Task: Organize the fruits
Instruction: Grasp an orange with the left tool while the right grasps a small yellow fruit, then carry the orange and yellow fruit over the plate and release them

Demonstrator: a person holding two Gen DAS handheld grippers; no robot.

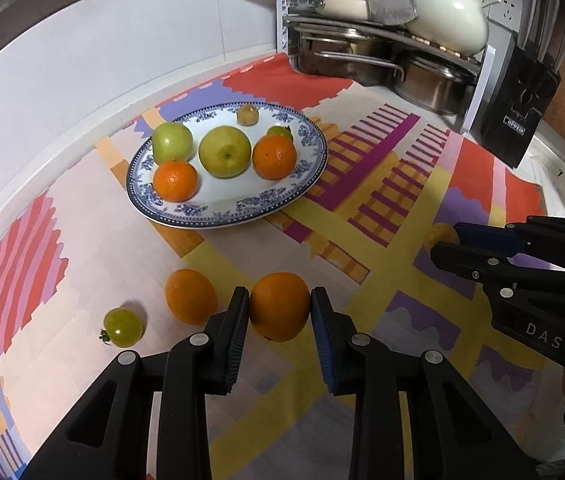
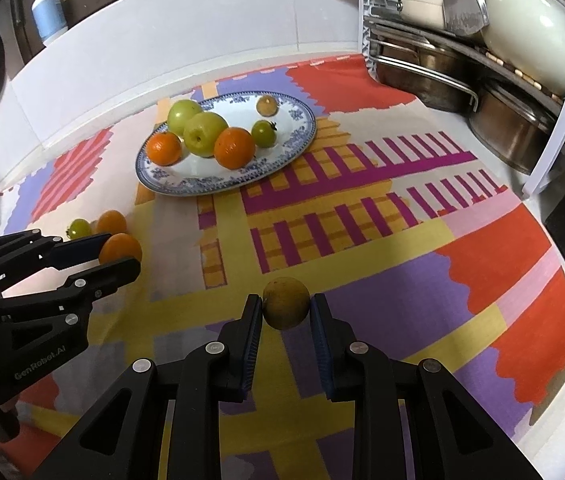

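Observation:
My left gripper (image 1: pixel 279 304) is shut on an orange (image 1: pixel 279 306) that rests on the patterned cloth; the same orange (image 2: pixel 120 249) shows between its fingers in the right wrist view. My right gripper (image 2: pixel 285 305) is shut on a small brown round fruit (image 2: pixel 286 302), seen partly hidden (image 1: pixel 440 234) in the left wrist view. A blue-and-white plate (image 1: pixel 210 220) behind holds two green apples, two oranges, a green tomato and a small brown fruit (image 1: pixel 247 114). Loose on the cloth lie another orange (image 1: pixel 190 296) and a green tomato (image 1: pixel 123 327).
A dish rack (image 1: pixel 386 52) with steel pans and a cream pot stands at the back right. A black box (image 1: pixel 520 100) sits beside it. The white wall (image 1: pixel 82 64) runs along the back. A soap bottle (image 2: pixel 48 12) stands at the far left.

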